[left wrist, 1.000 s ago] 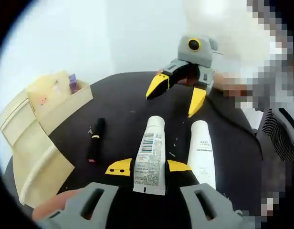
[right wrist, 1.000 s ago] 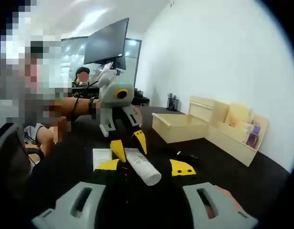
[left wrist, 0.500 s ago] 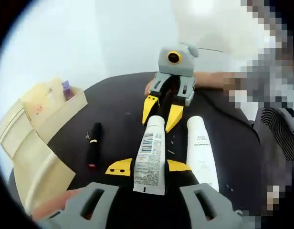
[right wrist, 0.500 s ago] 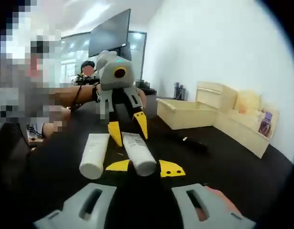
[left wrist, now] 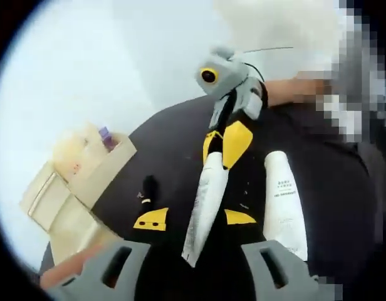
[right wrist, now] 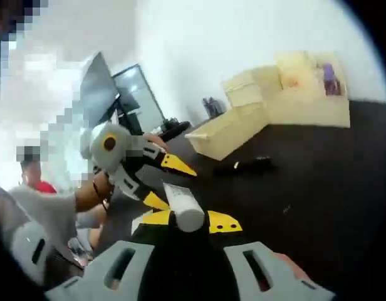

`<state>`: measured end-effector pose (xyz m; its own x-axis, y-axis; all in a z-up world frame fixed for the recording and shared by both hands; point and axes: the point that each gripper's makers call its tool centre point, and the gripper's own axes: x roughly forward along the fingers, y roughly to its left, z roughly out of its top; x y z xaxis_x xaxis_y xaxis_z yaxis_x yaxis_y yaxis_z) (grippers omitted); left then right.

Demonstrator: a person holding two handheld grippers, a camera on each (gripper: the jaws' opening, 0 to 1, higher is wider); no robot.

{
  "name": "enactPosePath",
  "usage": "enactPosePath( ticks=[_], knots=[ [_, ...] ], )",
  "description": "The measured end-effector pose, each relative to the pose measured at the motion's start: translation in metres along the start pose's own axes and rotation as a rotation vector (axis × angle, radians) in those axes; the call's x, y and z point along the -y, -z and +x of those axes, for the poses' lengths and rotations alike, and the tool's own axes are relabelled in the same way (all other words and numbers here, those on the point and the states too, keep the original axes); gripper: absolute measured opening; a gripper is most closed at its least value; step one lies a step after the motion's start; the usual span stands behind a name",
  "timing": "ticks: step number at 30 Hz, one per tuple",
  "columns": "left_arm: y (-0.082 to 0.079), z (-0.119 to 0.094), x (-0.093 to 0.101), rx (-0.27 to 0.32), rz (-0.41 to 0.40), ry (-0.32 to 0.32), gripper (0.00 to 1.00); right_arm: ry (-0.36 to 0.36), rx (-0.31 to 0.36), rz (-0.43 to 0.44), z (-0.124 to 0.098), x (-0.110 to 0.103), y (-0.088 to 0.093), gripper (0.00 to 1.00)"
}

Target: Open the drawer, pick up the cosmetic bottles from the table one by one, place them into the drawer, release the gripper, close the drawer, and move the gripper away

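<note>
In the left gripper view, the left gripper (left wrist: 194,219) has its jaws spread wide, its yellow tips clear of the tube (left wrist: 206,205) between them. The right gripper (left wrist: 225,142) is clamped on the tube's cap end, lifting it off the black counter (left wrist: 174,144). A second tube (left wrist: 284,203) lies just beside on the counter, with a dark lipstick (left wrist: 148,188) and the open drawer (left wrist: 71,207) beyond.

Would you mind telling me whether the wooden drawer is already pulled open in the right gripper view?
Yes, the drawer juts out from the wooden organizer, its open top showing.
</note>
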<state>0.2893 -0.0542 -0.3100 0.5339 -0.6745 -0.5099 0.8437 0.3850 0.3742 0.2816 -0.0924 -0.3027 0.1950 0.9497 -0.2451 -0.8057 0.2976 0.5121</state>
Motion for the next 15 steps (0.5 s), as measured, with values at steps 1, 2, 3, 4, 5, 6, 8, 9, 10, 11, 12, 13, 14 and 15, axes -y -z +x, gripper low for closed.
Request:
enactPosePath(
  ticks=[1,2,3,4,5,6,8,9,10,11,12,13,14,15],
  knots=[
    [0.000,0.001,0.002,-0.005,0.011,0.003,0.30,0.000,-0.011,0.035,-0.001,0.000,0.001,0.15],
    [0.000,0.004,0.004,-0.018,0.032,0.009,0.30,-0.005,-0.003,0.037,-0.002,0.001,-0.001,0.15],
    [0.001,0.005,0.006,-0.029,0.047,0.011,0.28,-0.015,-0.003,0.039,-0.003,-0.001,-0.001,0.15],
    [0.001,0.006,0.008,-0.033,0.057,0.014,0.26,-0.019,-0.008,0.048,-0.004,-0.002,-0.001,0.15],
    [0.000,0.007,0.008,-0.033,0.060,0.013,0.24,-0.018,-0.008,0.050,-0.004,-0.002,-0.001,0.15],
    [0.000,0.007,0.009,-0.036,0.066,0.014,0.20,-0.019,-0.008,0.050,-0.005,-0.001,-0.003,0.15],
    [0.000,0.007,0.011,-0.043,0.076,0.020,0.16,-0.018,-0.007,0.042,-0.006,0.001,-0.005,0.15],
    [0.000,0.007,0.012,-0.046,0.081,0.024,0.14,-0.018,-0.004,0.039,-0.006,0.000,-0.005,0.15],
    [0.000,0.007,0.013,-0.051,0.094,0.024,0.14,-0.022,0.000,0.025,-0.007,0.000,-0.007,0.16],
    [0.000,0.006,0.013,-0.051,0.100,0.023,0.13,-0.028,0.028,-0.036,-0.008,0.000,-0.012,0.16],
    [-0.001,0.005,0.012,-0.050,0.101,0.019,0.12,-0.029,0.045,-0.090,-0.008,-0.003,-0.013,0.16],
    [-0.002,0.003,0.011,-0.046,0.097,0.021,0.12,-0.030,0.049,-0.149,-0.008,-0.006,-0.014,0.16],
    [-0.003,0.002,0.012,-0.035,0.073,0.035,0.12,-0.024,0.064,-0.222,-0.008,-0.008,-0.017,0.16],
    [-0.005,0.000,0.012,-0.020,0.047,0.047,0.11,-0.012,0.084,-0.288,-0.009,-0.009,-0.021,0.17]
  ],
)
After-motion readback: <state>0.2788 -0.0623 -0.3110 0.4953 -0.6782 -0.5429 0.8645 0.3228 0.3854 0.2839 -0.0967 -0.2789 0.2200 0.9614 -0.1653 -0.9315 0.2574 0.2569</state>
